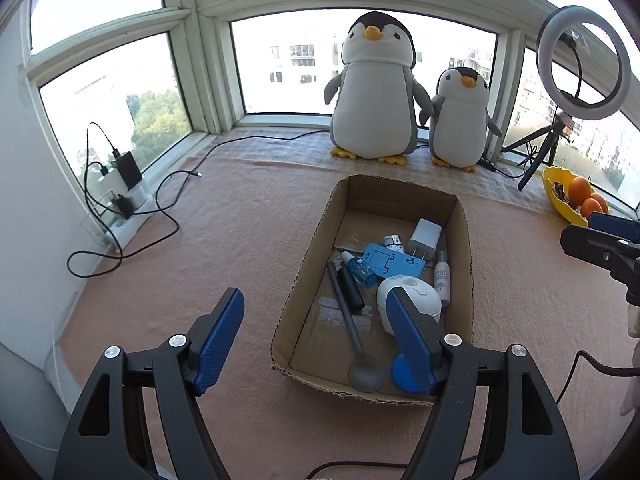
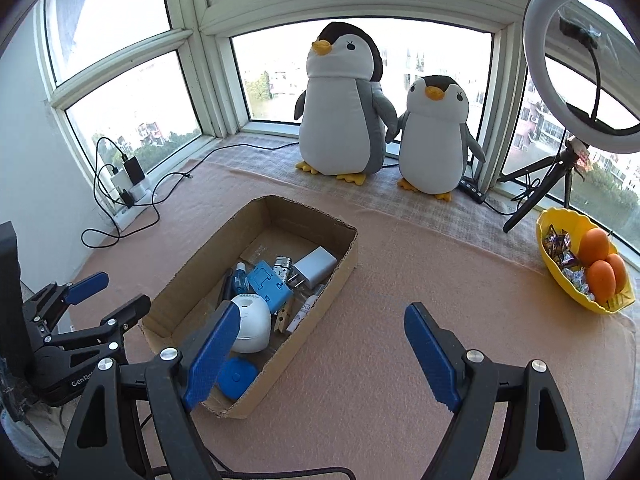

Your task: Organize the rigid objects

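The box (image 1: 464, 240) sits mid-mat (image 1: 240, 240), holding a white charger (image 1: 425, 236), blue holder (image 1: 394, 262), grey spoon (image 1: 352, 320), white dome (image 2: 250, 322) and blue lid (image 2: 237, 376). The left gripper (image 1: 316, 334) hangs over its near-left corner, jaws wide, empty. The right gripper (image 2: 320, 354) is beside the box, jaws spread, empty. Two penguins (image 1: 374, 88) stand behind
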